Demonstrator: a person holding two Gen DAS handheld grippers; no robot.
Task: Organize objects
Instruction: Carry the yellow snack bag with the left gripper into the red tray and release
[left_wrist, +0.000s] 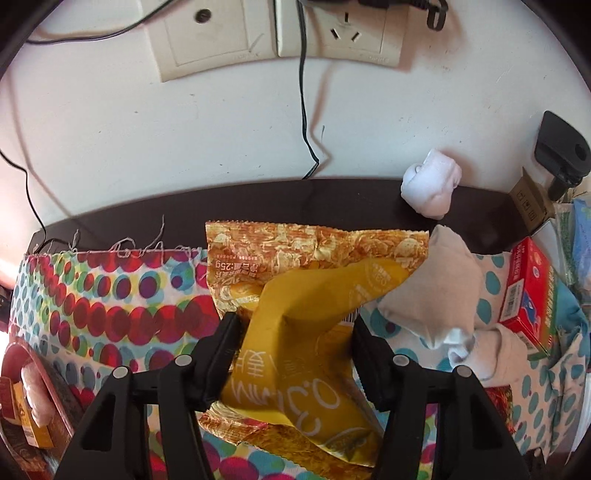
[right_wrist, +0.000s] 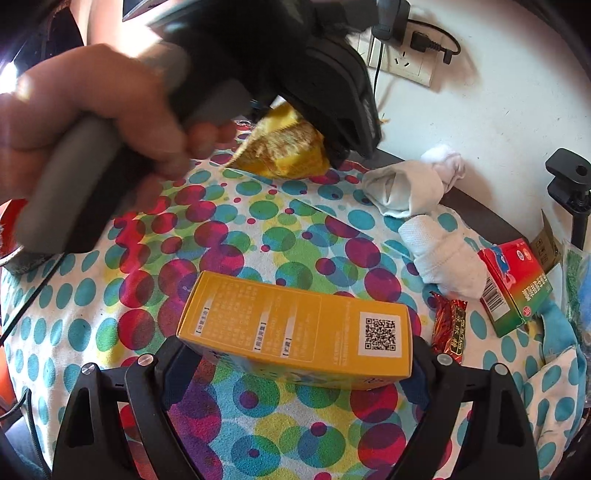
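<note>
Your left claw pinches a yellow snack bag between its pads, crumpling its middle above the dotted cloth. Just right of the bag lie pale socks and a red box; a white bundle sits by the wall.

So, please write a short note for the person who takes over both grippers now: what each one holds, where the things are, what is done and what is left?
Left gripper: shut on the yellow snack bag, crumpled between the jaws over the dotted cloth.
Right gripper: shut on the yellow box, gripped by its ends above the cloth.
Still loose on the cloth: rolled white socks, red medicine box, small red sachet.
Done: both items picked up. Left: place them, then sort the rest. Where they go is not visible.
</note>
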